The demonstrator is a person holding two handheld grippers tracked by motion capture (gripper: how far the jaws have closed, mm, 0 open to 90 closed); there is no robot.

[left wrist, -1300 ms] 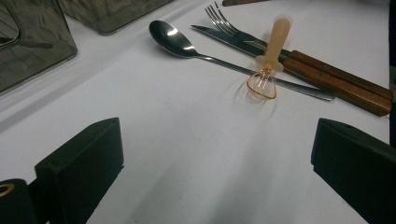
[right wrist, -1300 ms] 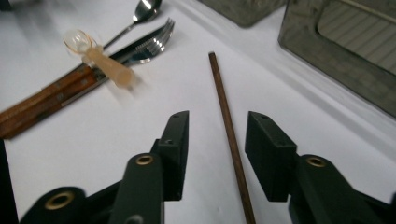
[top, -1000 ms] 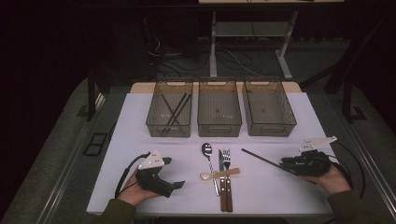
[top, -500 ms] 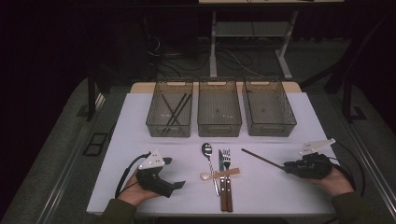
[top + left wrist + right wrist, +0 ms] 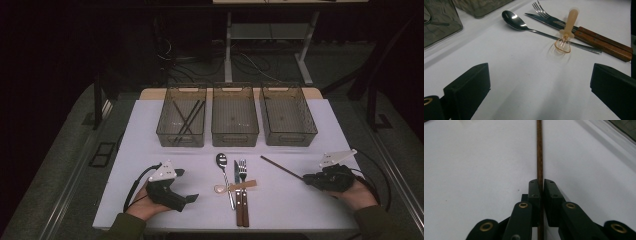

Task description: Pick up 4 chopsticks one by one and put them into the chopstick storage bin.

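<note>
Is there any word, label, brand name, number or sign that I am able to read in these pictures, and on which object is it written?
None: no readable text stands on the three grey mesh bins, the white table, the steel spoon, the wooden-handled knife and fork or the thin brown chopstick.

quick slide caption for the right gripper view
Right tongs closed on a brown chopstick lying on the white table.

No legible text, label or number anywhere (cutlery and bins unmarked)
</note>
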